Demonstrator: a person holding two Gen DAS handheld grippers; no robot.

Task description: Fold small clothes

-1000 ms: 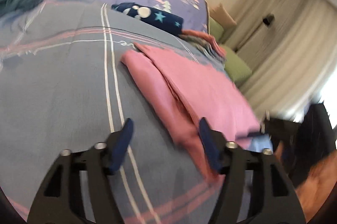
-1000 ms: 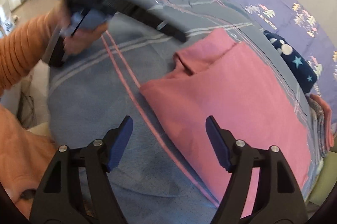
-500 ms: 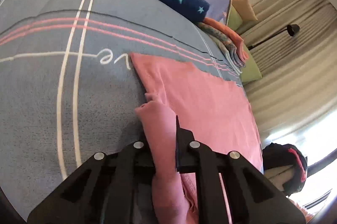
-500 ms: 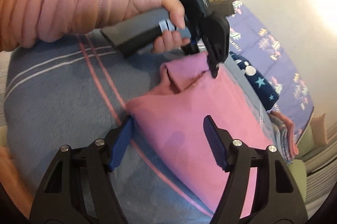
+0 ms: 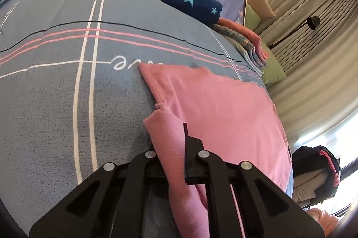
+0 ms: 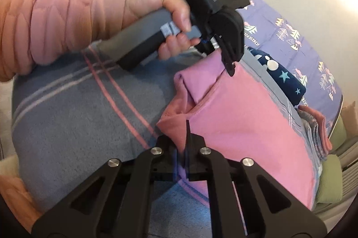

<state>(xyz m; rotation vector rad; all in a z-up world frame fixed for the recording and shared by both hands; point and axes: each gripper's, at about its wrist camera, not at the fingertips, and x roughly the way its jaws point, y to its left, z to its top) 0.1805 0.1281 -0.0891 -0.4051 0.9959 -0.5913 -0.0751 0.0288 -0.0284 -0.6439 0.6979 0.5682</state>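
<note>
Pink garment (image 5: 223, 108) lies flat on the bed (image 5: 56, 103), its far hem just below the white script stitched into the grey cover; that script is the landmark here. Left gripper (image 5: 176, 144) has jaws pressed together, pinching a bunched corner of the garment nearest the script. Right gripper (image 6: 181, 144), farther from the script along the same near edge, has just been closing, and its jaws now nip a fold of pink cloth between them. Risks, as judged: both holds take only a thin edge of soft knit, so a quick lift could let a layer slide out; the left pinch looks to gather more than one ply, which would drag the under-layer and skew the fold; uneven lifting of the two corners would leave a crooked crease. Fabric is matte, fleecy, limp, with a stitched hem. Cover is coarse-woven with pink and white stripes. Beyond the script, a plush navy star-print roll (image 5: 179, 0).
</note>
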